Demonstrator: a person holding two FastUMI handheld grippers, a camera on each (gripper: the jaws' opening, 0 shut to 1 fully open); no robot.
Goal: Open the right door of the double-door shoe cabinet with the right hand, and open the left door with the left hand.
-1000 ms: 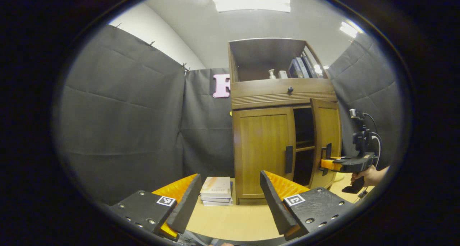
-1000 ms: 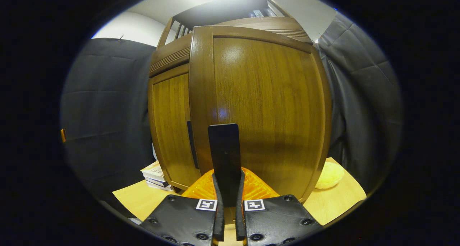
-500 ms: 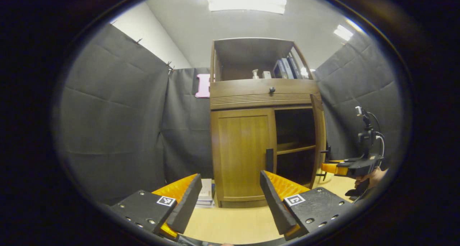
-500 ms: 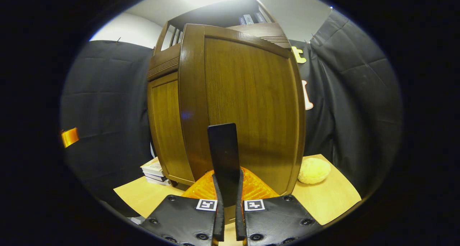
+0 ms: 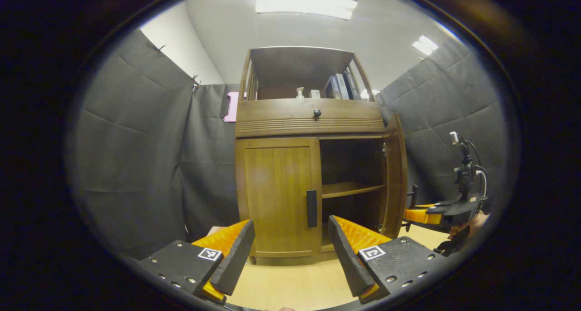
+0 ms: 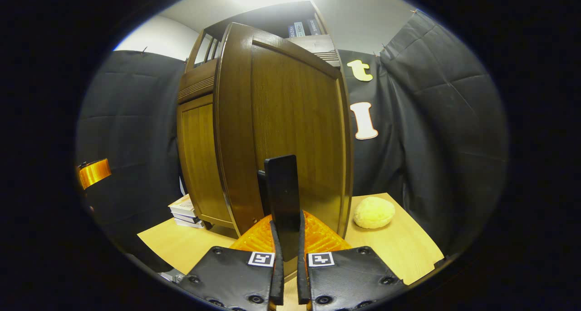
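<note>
Right claw [image 6: 287, 256]: fingers are clamping the dark upright handle [image 6: 282, 197] of the right door [image 6: 290, 134], one finger on each side. The door is standing wide open, its face rising directly ahead of the claw and its free edge to the claw's left. Beyond the door, to the claw's right, a pale round bun-like item [image 6: 374, 212] is lying on the tabletop [image 6: 399, 252]; to the left, stacked books [image 6: 184, 209] are sitting beside the cabinet foot.

Left claw [image 5: 290, 252]: fingers are standing spread, gripping nothing, hovering over the tabletop short of the shoe cabinet [image 5: 308, 120]. The left door [image 5: 278, 195] is closed, straight ahead. Its handle [image 5: 311, 208], a dark bar with its long axis vertical, is sitting ahead and slightly right of the claw's midline, at the door's inner edge. Judgement: the left claw is the nearer one for this handle; the coming move calls for a forward advance with a small rightward shift.
</note>
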